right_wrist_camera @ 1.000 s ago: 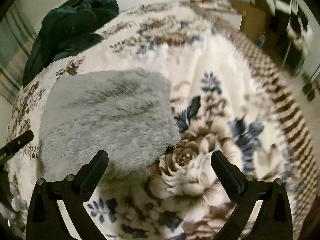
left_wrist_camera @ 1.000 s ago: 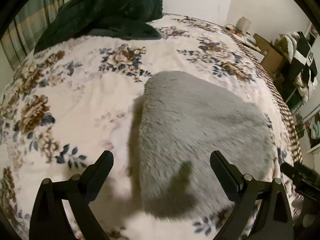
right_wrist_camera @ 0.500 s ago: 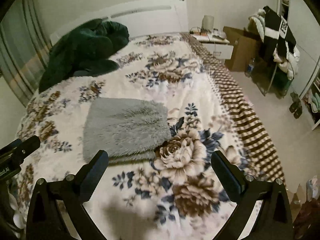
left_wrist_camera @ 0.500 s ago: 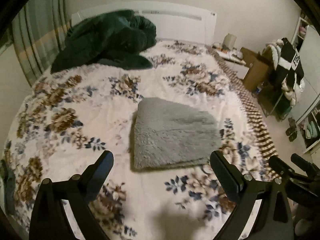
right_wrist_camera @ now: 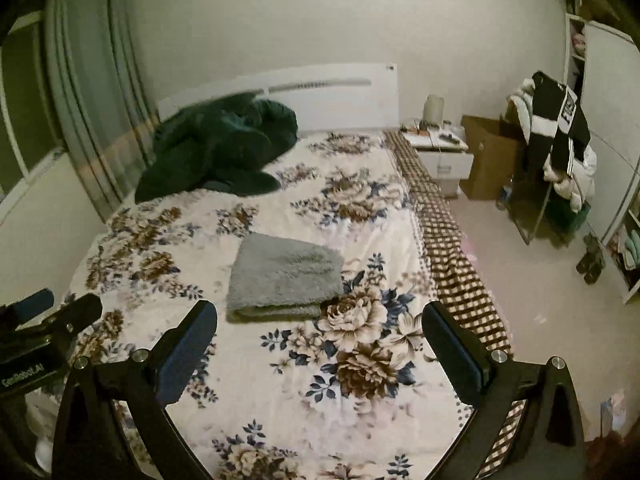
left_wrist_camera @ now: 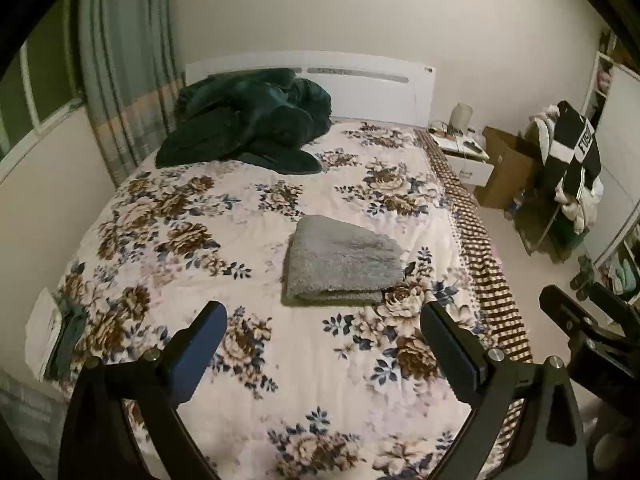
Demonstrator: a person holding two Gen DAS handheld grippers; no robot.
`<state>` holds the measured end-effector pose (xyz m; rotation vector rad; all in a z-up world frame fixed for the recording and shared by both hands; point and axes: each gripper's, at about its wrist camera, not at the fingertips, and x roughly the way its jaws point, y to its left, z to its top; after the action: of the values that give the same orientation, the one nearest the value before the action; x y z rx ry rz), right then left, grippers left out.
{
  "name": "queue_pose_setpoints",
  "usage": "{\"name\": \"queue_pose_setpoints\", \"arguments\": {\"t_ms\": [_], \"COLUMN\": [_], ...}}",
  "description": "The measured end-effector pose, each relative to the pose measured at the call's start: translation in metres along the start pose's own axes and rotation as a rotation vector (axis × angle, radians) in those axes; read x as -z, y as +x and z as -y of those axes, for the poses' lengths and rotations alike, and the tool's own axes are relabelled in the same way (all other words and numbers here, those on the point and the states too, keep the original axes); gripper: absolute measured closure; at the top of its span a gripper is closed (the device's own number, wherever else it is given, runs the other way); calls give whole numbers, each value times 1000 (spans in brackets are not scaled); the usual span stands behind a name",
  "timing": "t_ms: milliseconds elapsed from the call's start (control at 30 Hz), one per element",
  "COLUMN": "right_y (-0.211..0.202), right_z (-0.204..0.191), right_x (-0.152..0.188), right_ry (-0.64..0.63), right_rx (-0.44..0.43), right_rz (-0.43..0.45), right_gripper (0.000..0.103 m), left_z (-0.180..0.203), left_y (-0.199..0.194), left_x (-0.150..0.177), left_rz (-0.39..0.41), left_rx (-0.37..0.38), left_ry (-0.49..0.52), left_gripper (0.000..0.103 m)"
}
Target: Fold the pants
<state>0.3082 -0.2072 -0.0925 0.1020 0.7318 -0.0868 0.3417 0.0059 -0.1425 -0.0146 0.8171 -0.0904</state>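
The grey fluffy pants lie folded into a compact rectangle in the middle of the floral bedspread; they also show in the right wrist view. My left gripper is open and empty, held well back from the pants above the foot of the bed. My right gripper is open and empty too, equally far back. The right gripper's body shows at the right edge of the left wrist view, and the left gripper's body at the left edge of the right wrist view.
A dark green duvet is heaped at the head of the bed by the white headboard. A nightstand, cardboard box and clothes rack stand to the right. Curtains hang at the left.
Both grippers have pulled far back and up from the folded pants, which were close beneath them a second ago. The pants stay folded on the bed.
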Motion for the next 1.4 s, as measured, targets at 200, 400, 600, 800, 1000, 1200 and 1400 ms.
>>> {"name": "queue_pose_setpoints", "arguments": {"t_ms": [200, 400, 600, 800, 1000, 1200, 1400], "right_y": [-62, -107, -128, -132, -136, -139, -142], "right_z": [4, 3, 3, 4, 3, 0, -5], "right_x": [3, 10, 14, 13, 12, 10, 10], "right_ry": [-24, -51, -46, -41, -45, -52, -67], "right_rx": [-15, -10, 14, 17, 8, -2, -4], "right_rz": [-15, -8, 17, 22, 22, 17, 21], "right_gripper": [0, 0, 0, 0, 0, 0, 0], "left_z": [7, 8, 8, 10, 11, 9, 7], "left_y": [-53, -72, -73, -78, -81, -82, -83], "left_x": [5, 11, 20, 29, 31, 32, 32], "left_rz": [40, 64, 64, 69, 68, 70, 72], "left_rx": [-30, -33, -47, -62, -67, -65, -70], "left_ry": [-13, 3, 14, 32, 41, 43, 42], "left_gripper": [4, 4, 1, 1, 1, 1, 1]}}
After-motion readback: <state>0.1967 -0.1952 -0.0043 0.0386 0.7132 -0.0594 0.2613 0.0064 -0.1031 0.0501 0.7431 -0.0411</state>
